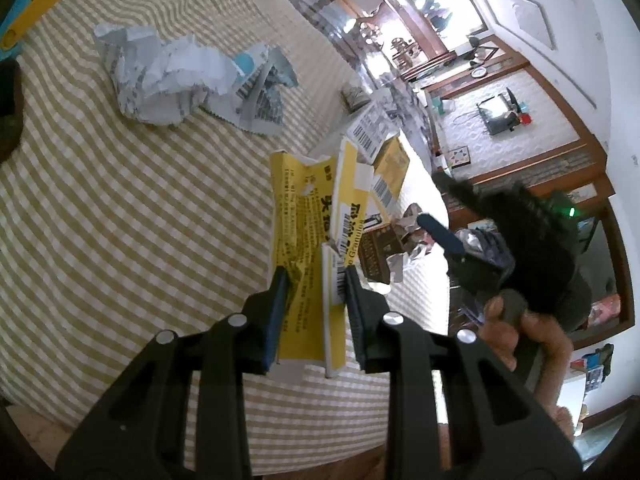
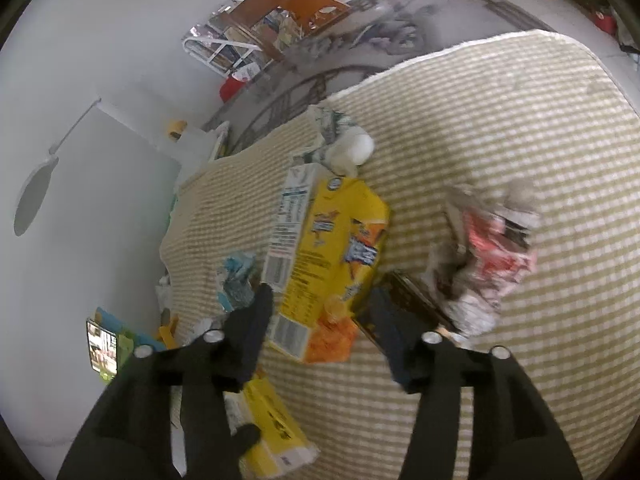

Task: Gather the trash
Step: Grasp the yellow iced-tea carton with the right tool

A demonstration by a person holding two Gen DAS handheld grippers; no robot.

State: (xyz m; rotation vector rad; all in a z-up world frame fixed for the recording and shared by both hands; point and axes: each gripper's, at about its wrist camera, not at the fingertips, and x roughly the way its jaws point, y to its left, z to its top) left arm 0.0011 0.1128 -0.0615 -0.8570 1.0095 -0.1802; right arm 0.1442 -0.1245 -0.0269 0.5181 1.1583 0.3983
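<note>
My left gripper (image 1: 314,280) is shut on a torn yellow paper box (image 1: 312,236) and holds it above the checked cloth (image 1: 120,220). A heap of crumpled white and blue paper (image 1: 180,80) lies on the cloth beyond it. My right gripper (image 2: 320,300) is open, its jaws on either side of a flattened yellow carton (image 2: 324,256) that lies on the cloth (image 2: 500,360); it shows to the right in the left wrist view (image 1: 460,240). Crumpled red and white paper (image 2: 492,248) lies to the right. The yellow box also shows at the bottom (image 2: 272,424).
A white crumpled wrapper (image 2: 344,140) lies past the carton, and blue-white scraps (image 2: 236,280) lie to its left. A yellow and blue dustpan (image 1: 40,0) sits at the cloth's far corner. A phone (image 2: 102,350) lies on the floor. Wooden shelves (image 1: 420,40) stand behind.
</note>
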